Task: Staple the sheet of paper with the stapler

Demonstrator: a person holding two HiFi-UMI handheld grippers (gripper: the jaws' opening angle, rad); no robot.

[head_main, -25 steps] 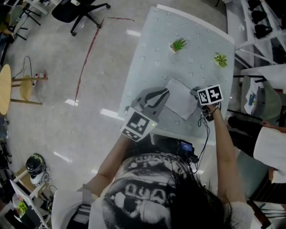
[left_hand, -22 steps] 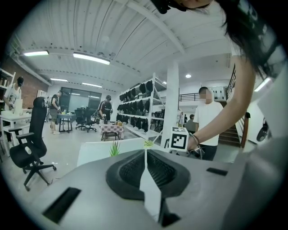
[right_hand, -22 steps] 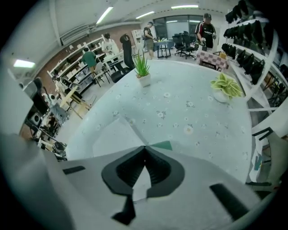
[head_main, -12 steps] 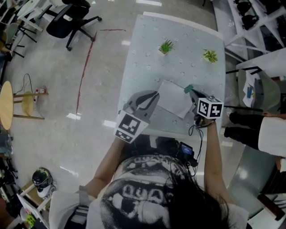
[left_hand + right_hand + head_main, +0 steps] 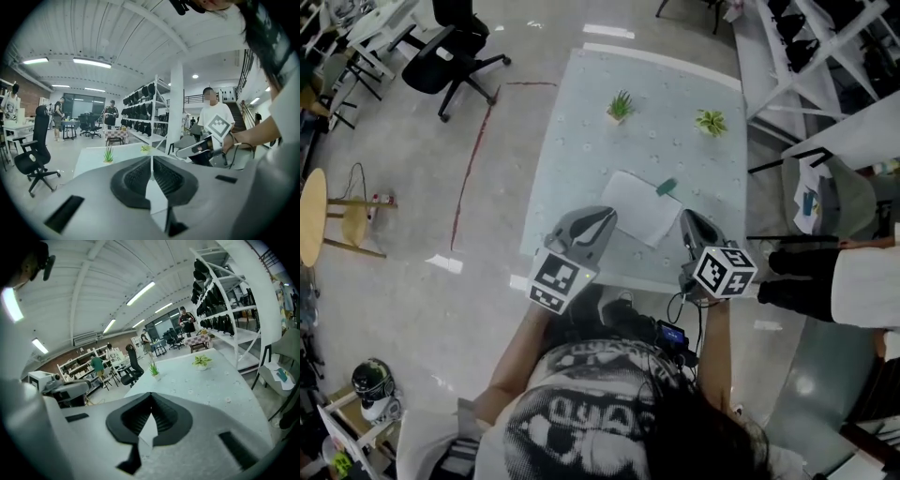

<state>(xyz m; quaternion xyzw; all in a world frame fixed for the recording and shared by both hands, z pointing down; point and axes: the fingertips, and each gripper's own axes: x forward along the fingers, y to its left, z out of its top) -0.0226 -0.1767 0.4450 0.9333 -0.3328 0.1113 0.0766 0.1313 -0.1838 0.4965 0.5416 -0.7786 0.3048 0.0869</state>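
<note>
Left tongs (image 5: 607,216) and right tongs (image 5: 685,217) hang clenched empty over the tabletop (image 5: 581,112), short of the sheet of paper (image 5: 637,208) and the stapler (image 5: 666,187) at its far edge; pressing it probably needs a reach forward

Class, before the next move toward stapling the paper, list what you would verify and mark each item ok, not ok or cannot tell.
1. Sheet of paper lies flat on the table: ok.
2. Stapler sits at the sheet's far edge, in view: ok.
3. Sheet's edge is inside the stapler's mouth: cannot tell.
4. Left gripper is open to steady the sheet: not ok, shut and empty.
5. Right gripper is open, ready for the stapler: not ok, shut and empty.
6. Potted plants stand apart from the sheet: ok.
</note>
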